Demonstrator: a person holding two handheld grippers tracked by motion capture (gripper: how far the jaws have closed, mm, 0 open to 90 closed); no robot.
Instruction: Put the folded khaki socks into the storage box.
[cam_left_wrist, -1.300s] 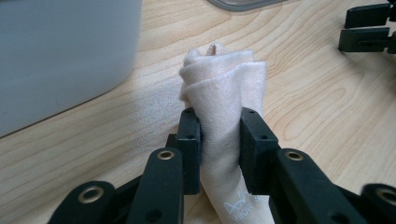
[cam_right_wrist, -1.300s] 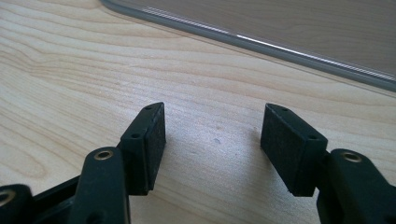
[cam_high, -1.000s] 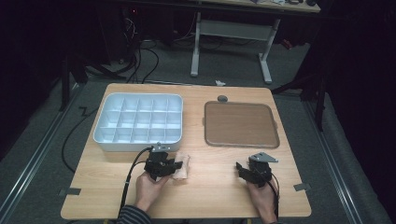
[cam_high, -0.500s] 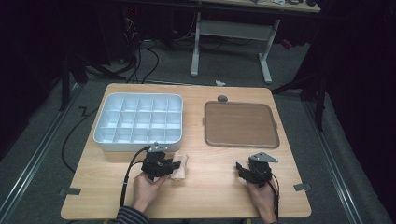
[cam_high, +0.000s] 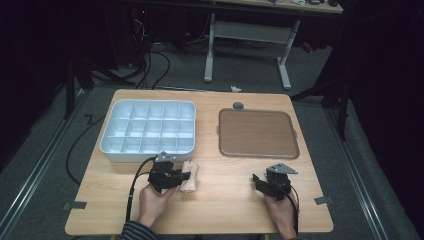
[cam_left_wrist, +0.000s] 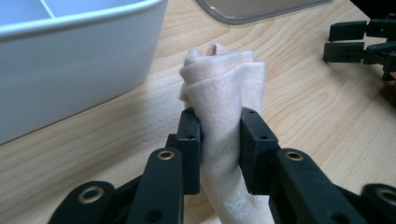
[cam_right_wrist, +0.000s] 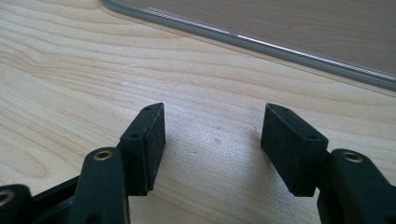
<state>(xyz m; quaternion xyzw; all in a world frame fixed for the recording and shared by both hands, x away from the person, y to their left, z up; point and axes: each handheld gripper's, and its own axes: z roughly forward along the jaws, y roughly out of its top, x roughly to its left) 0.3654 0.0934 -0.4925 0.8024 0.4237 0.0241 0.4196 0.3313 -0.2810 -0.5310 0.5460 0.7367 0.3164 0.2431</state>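
A rolled cream-coloured cloth lies on the wooden table just in front of the white tray. My left gripper is shut on it, both pads squeezing the roll near its lower end. From above, the cloth pokes out to the right of the left gripper. My right gripper stands open over bare wood, nothing between its jaws. In the high view the right gripper rests near the table's front right, below the brown lid.
A white compartment tray sits at the back left, its wall close to the held cloth. A brown flat lid lies at the back right, its rim ahead of the right gripper. A small grey knob lies behind it.
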